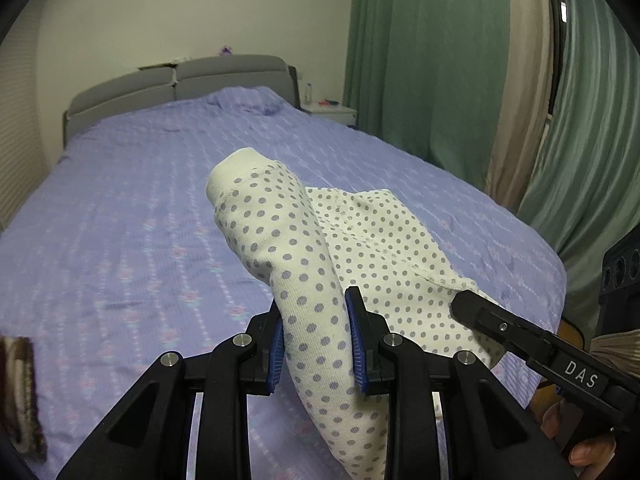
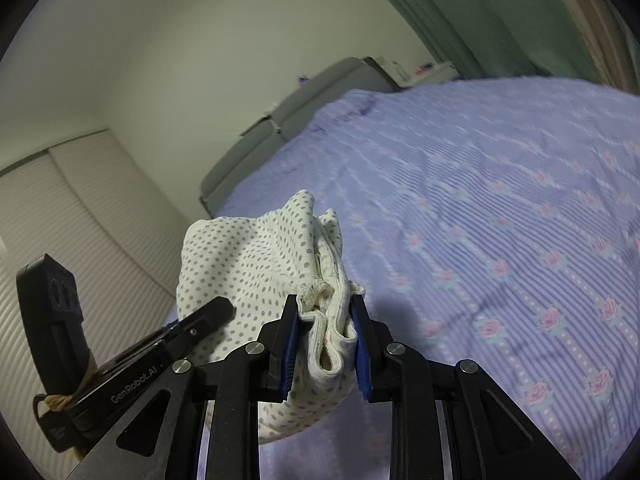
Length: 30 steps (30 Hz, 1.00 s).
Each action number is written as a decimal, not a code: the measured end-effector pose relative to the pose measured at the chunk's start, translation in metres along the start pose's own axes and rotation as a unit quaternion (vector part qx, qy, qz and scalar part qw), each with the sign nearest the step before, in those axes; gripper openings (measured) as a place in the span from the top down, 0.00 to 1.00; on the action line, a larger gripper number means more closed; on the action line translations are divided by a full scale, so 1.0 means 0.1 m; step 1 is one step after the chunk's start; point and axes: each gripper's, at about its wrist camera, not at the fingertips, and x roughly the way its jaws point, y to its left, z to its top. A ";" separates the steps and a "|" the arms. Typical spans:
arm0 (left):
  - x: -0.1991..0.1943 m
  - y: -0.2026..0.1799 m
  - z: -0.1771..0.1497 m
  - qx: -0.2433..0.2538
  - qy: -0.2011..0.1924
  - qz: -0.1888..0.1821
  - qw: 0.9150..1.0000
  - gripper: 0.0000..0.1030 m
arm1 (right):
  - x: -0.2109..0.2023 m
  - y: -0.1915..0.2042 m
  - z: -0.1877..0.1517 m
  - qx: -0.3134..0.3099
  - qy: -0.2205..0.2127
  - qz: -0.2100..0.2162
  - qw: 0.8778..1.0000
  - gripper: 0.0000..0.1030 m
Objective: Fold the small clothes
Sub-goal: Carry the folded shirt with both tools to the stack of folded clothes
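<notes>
"DAS" – white letters on right gripper (image 1: pixel 464 304) body; "GenRobot.AI" – on left gripper (image 2: pixel 224 308) body.

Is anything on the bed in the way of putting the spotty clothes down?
Nothing visible. The polka-dot garment is clamped by the left gripper and right gripper, and the purple bedspread ahead shows only bare sheet. A brown knitted item sits off at the edge.

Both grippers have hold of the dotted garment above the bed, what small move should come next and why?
Probably lower it onto the bedspread and spread it flat. The left hand-held gripper pinches one leg, the right hand-held gripper grips the bunched waistband, and the dotted garment hangs crumpled.
</notes>
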 end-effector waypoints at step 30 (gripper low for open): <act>-2.30 1.98 -0.35 -0.059 -0.105 0.148 0.982 0.73 | 0.26 2.55 -0.72 -0.170 0.032 0.179 0.968 0.75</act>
